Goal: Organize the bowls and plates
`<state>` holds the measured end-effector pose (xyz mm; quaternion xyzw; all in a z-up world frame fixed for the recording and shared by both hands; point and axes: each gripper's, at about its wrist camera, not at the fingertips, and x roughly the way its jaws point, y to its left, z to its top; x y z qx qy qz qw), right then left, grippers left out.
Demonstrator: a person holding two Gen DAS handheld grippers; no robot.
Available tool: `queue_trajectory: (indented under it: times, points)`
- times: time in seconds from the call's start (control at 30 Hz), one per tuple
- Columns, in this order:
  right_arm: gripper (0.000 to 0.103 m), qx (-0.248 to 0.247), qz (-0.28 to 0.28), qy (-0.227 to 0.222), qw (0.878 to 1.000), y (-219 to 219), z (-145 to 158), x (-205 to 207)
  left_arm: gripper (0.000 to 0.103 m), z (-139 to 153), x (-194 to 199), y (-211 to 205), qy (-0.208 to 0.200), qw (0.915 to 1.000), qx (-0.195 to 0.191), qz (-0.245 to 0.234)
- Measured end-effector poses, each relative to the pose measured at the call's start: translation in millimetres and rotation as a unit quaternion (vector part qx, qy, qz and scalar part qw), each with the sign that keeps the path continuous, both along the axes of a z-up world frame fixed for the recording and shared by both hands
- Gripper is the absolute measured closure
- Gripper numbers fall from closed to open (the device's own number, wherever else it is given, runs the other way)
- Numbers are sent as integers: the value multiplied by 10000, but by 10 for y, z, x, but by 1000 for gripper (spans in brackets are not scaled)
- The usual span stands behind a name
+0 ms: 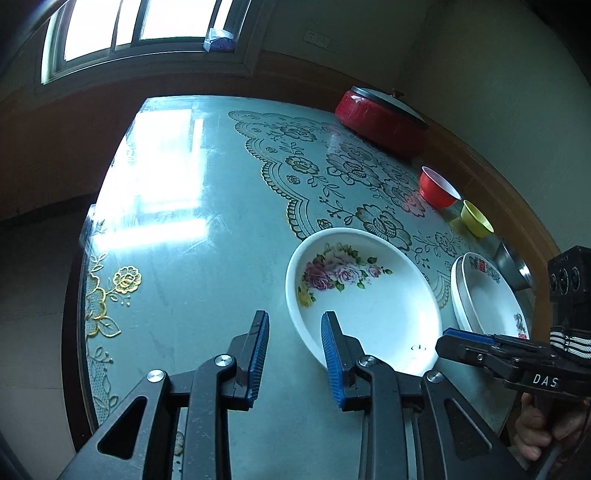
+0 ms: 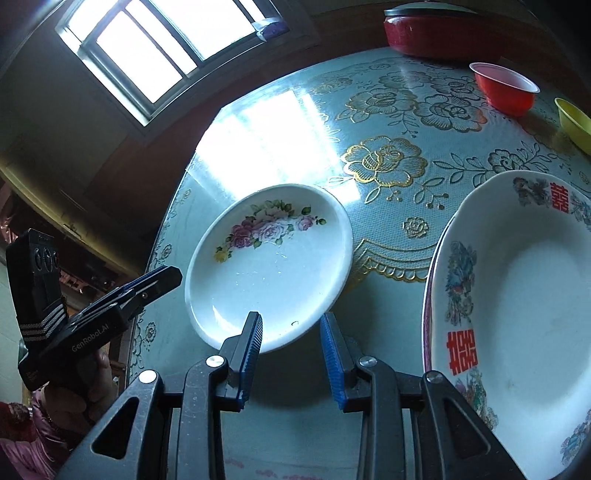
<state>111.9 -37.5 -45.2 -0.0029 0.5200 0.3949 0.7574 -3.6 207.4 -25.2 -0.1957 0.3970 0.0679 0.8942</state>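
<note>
A white deep plate with pink roses [image 1: 365, 295] [image 2: 273, 262] lies on the table. My left gripper [image 1: 295, 325] is open just left of its near rim, holding nothing. My right gripper [image 2: 291, 328] is open at the plate's near edge, empty; it shows from the side in the left wrist view [image 1: 465, 339]. A stack of white plates with red characters [image 1: 487, 295] [image 2: 517, 314] sits to the right. A red bowl [image 1: 437, 188] [image 2: 506, 88], a yellow bowl [image 1: 476, 219] [image 2: 576, 125] and a steel bowl [image 1: 515, 269] stand behind.
A red lidded pot [image 1: 380, 120] [image 2: 439, 33] stands at the far edge of the table by the wall. The glass-topped table with a lace floral cloth [image 1: 207, 240] [image 2: 384, 158] has its left edge near a window wall.
</note>
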Motion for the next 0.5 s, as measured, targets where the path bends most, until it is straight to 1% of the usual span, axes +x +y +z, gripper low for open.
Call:
queue_trajectory:
  times: [0.23, 0.4, 0.5]
  points:
    - [69, -331, -223, -182, 9990, 154, -61, 45, 73, -83, 247, 95, 26, 9995, 11, -324]
    - [69, -503, -270, -244, 9981, 241, -106, 92, 73, -155, 426, 85, 109, 9986, 109, -510]
    - [69, -602, -245, -263, 9975, 299, -151, 121, 78, -200, 513, 87, 165, 9979, 102, -611]
